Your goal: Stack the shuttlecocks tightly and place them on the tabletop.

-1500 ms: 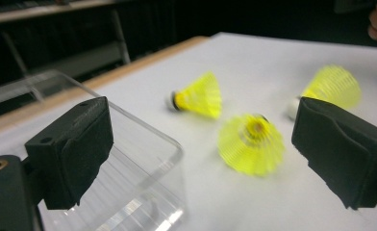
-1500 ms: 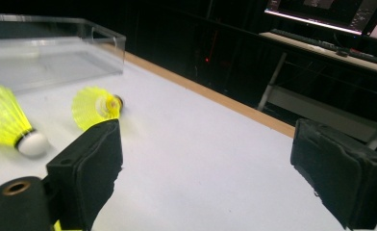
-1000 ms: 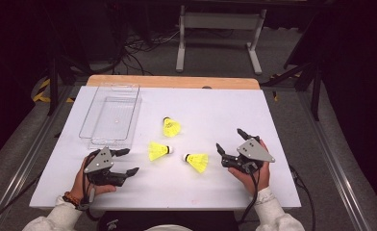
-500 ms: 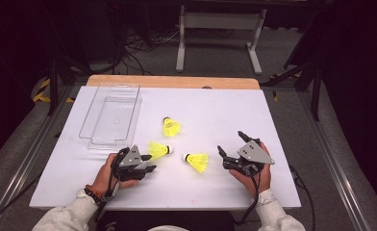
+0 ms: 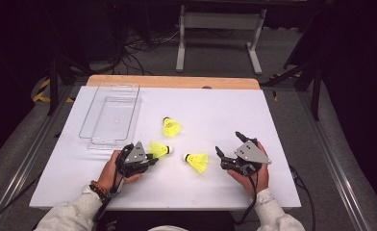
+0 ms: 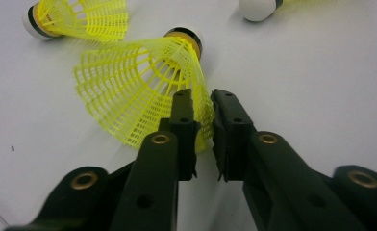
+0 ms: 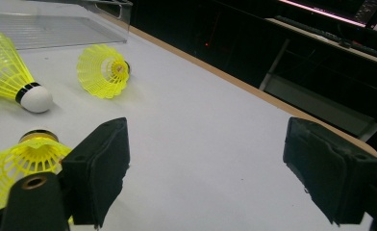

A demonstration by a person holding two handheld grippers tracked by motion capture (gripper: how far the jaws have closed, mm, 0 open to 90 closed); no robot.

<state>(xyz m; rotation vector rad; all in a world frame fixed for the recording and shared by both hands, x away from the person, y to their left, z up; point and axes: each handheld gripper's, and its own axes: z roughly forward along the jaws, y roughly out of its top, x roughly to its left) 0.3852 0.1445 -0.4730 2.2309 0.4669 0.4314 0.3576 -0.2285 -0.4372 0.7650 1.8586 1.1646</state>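
Three yellow shuttlecocks with white corks lie on the white table (image 5: 273,120). My left gripper (image 5: 153,159) has just been closing, and its jaws now pinch the skirt rim of the left shuttlecock (image 5: 160,149) (image 6: 138,82), which still rests on the table. The middle shuttlecock (image 5: 197,162) (image 7: 18,168) lies just left of my right gripper (image 5: 228,143) (image 7: 210,178), which stands wide open with nothing between its jaws. The third shuttlecock (image 5: 171,127) (image 7: 102,70) (image 6: 76,19) lies farther back.
A clear plastic tray (image 5: 133,113) (image 7: 47,24) sits at the back left of the table. A wooden strip (image 5: 177,82) runs along the far edge. Beyond it stand a metal frame and cables on the floor.
My left hand has moved right up to the left shuttlecock, and its jaws have closed from wide open onto the skirt. The right hand has kept still.
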